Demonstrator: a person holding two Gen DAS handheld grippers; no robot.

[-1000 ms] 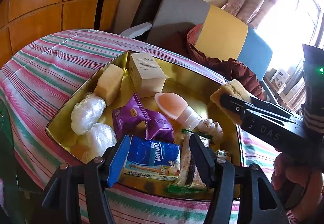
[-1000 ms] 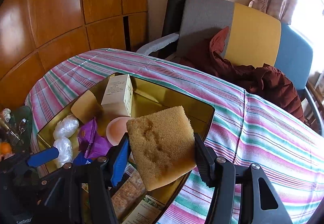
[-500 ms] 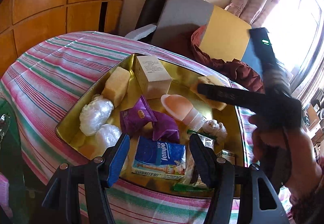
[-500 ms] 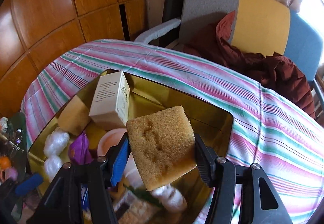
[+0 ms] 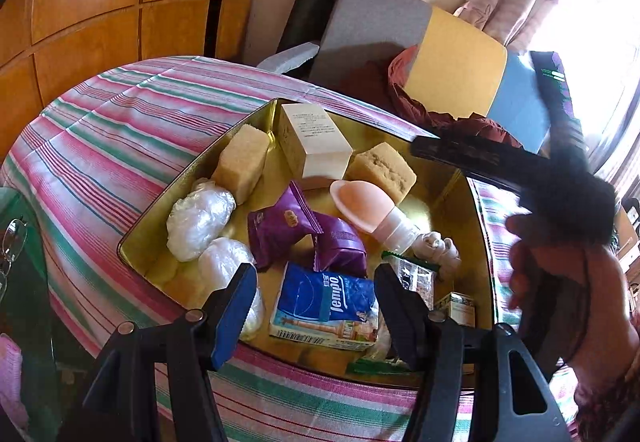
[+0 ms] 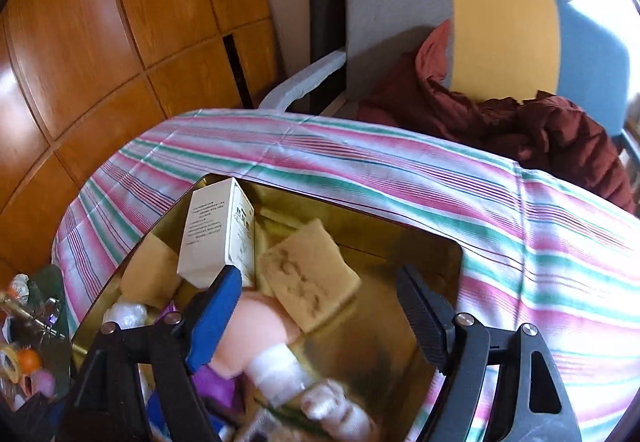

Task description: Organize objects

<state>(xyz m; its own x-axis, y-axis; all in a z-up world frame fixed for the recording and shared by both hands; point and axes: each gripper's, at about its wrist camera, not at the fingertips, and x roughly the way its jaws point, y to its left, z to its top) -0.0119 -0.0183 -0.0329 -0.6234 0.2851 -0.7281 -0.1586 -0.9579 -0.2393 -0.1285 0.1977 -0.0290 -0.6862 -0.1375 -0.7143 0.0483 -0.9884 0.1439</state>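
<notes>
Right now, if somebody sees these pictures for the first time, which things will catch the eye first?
First comes the gold tray on the striped tablecloth, crowded with small items. A yellow sponge lies near the tray's far side beside the white box, below the right gripper, whose jaws have just been opening and hold nothing.

Black hand-held gripper (image 6: 320, 322): one blue finger pad (image 6: 214, 316), one ribbed black, silver screws.
</notes>
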